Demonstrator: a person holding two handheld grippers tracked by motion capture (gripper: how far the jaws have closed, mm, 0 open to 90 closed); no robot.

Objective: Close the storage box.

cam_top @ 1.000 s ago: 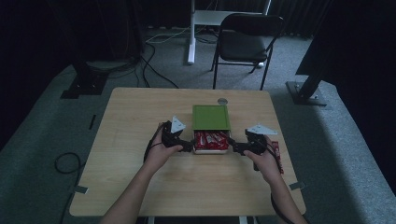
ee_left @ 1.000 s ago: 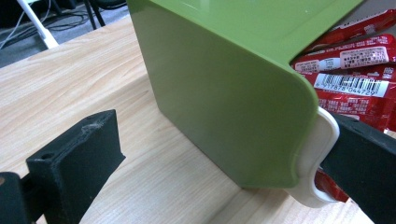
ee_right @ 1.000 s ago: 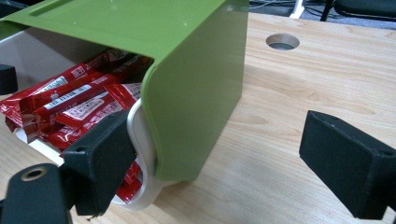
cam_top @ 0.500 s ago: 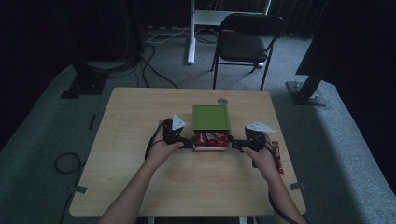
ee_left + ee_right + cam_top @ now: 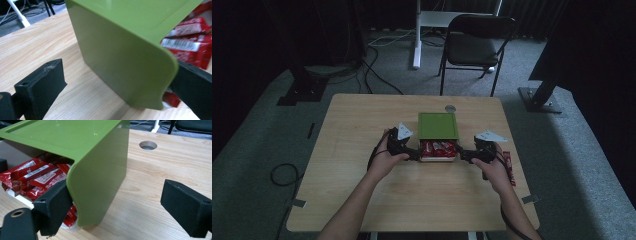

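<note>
Both hand-held grippers set at the green lid

Our left hand-held gripper (image 5: 414,152) and right hand-held gripper (image 5: 464,154) stand open, each straddling a side wall of the green lid (image 5: 438,125), which half covers the white tray (image 5: 437,159) of red snack bars (image 5: 438,148). We should close evenly and lift straight; bare worktop (image 5: 362,120) surrounds the lid.
</note>
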